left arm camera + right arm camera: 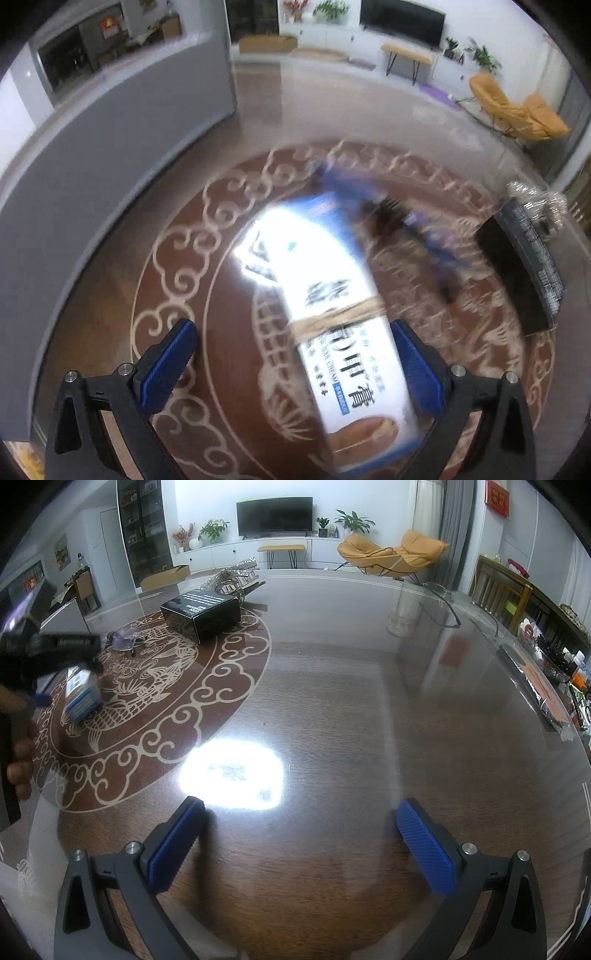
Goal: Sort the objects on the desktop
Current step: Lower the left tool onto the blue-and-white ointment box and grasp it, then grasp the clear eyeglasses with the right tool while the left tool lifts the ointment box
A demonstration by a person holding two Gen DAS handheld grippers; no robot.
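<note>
The left tongs (295,365), black arms tipped with ribbed blue pads, stand spread wide over a long white-and-blue cardboard carton (332,325). The carton lies on the glass-topped dark wood table (332,701), between the pads but off-centre: its near end sits just beside the right-hand pad, with a clear gap to the left-hand one. No pad is pressing it. Its long axis runs away from the tongs and leans left, so the jaws straddle its short width, which looks right for closing on it. A band of tan twine (336,317) wraps its middle.

The carton's print is blurred by motion. Large Chinese characters run along it, and a line of small capitals seems to read "NAIL CREAM"; the rest is unclear.

Beyond it lie a blurred blue object I cannot identify, then a black rectangular box (201,614) with small white print too fine to read.

The right tongs (297,843), also fully spread and empty, hang over bare table well to the right of the carton. The left tongs are much the nearer. From the right wrist camera, a hand (20,753) shows at the frame's left edge.
</note>
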